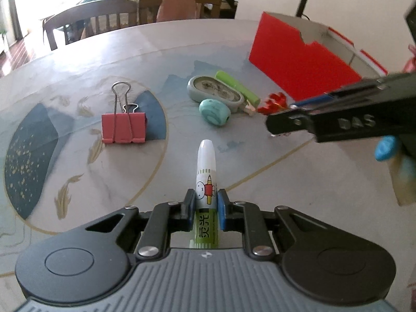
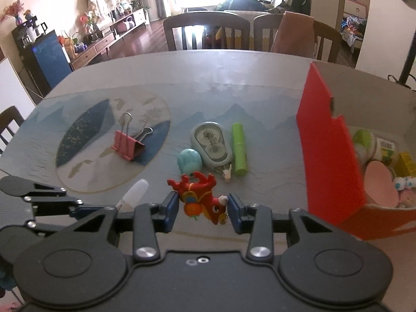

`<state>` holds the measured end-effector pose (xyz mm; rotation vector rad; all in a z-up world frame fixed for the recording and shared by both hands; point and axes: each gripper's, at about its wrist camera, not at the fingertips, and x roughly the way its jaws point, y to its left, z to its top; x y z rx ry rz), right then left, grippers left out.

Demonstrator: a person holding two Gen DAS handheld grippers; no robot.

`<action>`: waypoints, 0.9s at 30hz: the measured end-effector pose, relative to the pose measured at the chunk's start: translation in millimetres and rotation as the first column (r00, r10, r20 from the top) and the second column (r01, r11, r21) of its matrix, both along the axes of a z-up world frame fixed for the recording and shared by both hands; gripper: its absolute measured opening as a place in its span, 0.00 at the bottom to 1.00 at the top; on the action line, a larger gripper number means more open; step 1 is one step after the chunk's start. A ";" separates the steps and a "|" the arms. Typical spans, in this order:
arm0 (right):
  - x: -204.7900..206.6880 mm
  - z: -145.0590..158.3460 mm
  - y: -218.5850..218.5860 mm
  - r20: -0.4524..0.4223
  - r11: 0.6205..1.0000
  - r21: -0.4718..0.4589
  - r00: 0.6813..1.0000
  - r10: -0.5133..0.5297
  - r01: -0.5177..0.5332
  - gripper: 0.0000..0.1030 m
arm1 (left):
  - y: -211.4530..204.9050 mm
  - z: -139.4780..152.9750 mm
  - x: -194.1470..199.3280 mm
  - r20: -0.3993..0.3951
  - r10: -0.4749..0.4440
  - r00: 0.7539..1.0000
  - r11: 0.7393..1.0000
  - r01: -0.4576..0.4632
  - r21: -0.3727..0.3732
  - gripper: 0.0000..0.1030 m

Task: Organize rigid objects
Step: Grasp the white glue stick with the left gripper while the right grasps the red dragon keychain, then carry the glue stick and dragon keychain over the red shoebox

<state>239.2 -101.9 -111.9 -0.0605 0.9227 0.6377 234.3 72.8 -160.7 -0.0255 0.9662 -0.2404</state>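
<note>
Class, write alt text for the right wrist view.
The right gripper holds a red toy figure above the table. Beyond lie a pink binder clip, a teal bead and a green tube; a red box stands right.

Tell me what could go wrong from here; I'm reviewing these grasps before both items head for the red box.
1. The right claw holds the red toy figure by its irregular body, with horns and legs sticking out; it could twist or slip.
2. The left claw pinches the glue stick low, most of it jutting forward; it may pivot.
3. The red box has a tall front wall and is already crowded; either item could catch on it.
</note>
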 end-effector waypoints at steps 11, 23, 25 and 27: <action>-14.1 52.0 -38.5 0.024 0.999 0.045 1.000 -0.004 0.003 0.38 | -6.5 35.2 -12.0 -0.002 0.063 0.998 0.995 -0.063 -0.073 0.17; -7.1 82.9 -94.5 0.083 0.997 0.076 0.996 -0.037 0.031 0.38 | -35.1 78.0 -12.6 0.047 0.084 0.995 0.993 -0.079 -0.092 0.17; -2.8 84.4 -104.3 0.088 0.996 0.077 0.995 -0.046 0.039 0.38 | -42.3 85.7 -10.1 0.062 0.080 0.995 0.993 -0.074 -0.093 0.17; 2.5 85.1 -114.8 0.093 0.996 0.079 0.994 -0.057 0.050 0.38 | -50.5 93.5 -5.9 0.073 0.075 0.995 0.993 -0.068 -0.100 0.17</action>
